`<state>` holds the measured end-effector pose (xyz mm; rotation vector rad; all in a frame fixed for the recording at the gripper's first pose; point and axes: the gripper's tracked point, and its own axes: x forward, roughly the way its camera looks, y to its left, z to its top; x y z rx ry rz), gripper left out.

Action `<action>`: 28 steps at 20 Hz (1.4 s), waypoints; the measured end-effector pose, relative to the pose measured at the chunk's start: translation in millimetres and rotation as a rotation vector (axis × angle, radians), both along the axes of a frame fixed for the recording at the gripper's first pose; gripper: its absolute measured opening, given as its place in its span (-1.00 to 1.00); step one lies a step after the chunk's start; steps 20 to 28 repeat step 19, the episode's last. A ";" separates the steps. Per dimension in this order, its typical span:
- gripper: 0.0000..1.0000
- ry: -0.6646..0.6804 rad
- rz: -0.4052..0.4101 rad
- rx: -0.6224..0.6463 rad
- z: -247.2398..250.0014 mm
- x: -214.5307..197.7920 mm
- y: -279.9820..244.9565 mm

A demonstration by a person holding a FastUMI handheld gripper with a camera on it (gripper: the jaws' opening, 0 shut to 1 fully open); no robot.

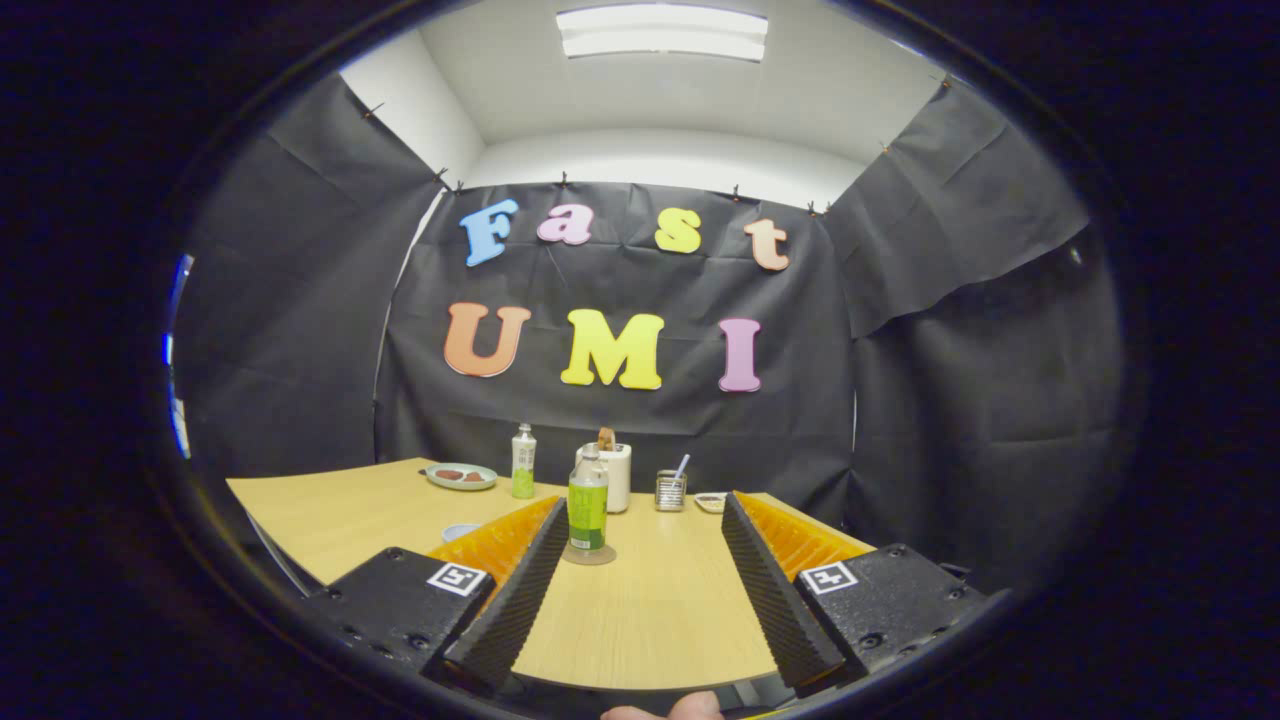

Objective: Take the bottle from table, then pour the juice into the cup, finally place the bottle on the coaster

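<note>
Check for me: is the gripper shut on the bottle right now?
No, the gripper is open, its fingers spread wide, and the bottle stands on the coaster just ahead, untouched.

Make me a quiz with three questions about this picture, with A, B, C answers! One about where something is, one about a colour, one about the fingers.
1. Where does the green-label bottle stand?
A. on the round coaster
B. on the plate
C. between closed fingers

2. What colour is the plate at the far side of the table?
A. red
B. pale green
C. black

3. How are the fingers of the gripper?
A. pressed on the bottle
B. shut together
C. spread open, holding nothing

Answers: 1 A, the bottle's base sits on the round disc just ahead of the fingers. 2 B, its rim looks pale green. 3 C, bare table shows in the wide gap between them.
</note>
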<state>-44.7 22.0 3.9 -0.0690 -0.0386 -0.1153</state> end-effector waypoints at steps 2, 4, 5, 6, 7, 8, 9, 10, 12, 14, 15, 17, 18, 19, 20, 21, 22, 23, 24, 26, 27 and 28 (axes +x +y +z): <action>0.97 -0.002 0.013 0.016 -9.9 -0.5 10.3; 0.97 -0.006 0.019 0.022 -14.1 2.2 16.6; 0.97 -0.003 0.019 0.007 -17.3 2.9 19.3; 0.97 -0.008 0.021 0.003 -16.9 5.0 22.2; 0.97 -0.014 0.022 0.008 -15.4 5.9 24.2; 0.97 -0.015 0.019 0.006 -16.2 8.5 26.0; 0.97 -0.014 0.017 0.003 -18.8 11.3 26.6; 0.97 -0.004 0.024 0.008 -21.5 14.1 29.7; 0.97 0.007 0.028 0.010 -23.9 18.1 33.8; 0.97 0.004 0.030 0.012 -22.5 18.3 35.7; 0.97 0.004 0.033 0.011 -23.2 19.0 36.8; 0.97 0.010 0.037 0.009 -25.2 20.6 37.8; 0.97 0.014 0.037 0.015 -25.7 21.5 37.1; 0.97 0.015 0.036 0.021 -26.0 22.8 36.0; 0.97 0.015 0.036 0.021 -26.0 22.8 36.0; 0.97 0.015 0.036 0.021 -26.0 22.8 36.0; 0.97 0.015 0.036 0.021 -26.0 22.8 36.0; 0.97 0.015 0.036 0.021 -26.0 22.8 36.0; 0.97 0.015 0.036 0.021 -26.0 22.8 36.0; 0.97 0.015 0.036 0.021 -26.0 22.8 36.0; 0.97 0.015 0.036 0.021 -26.0 22.8 36.0; 0.97 0.015 0.036 0.021 -26.0 22.8 36.0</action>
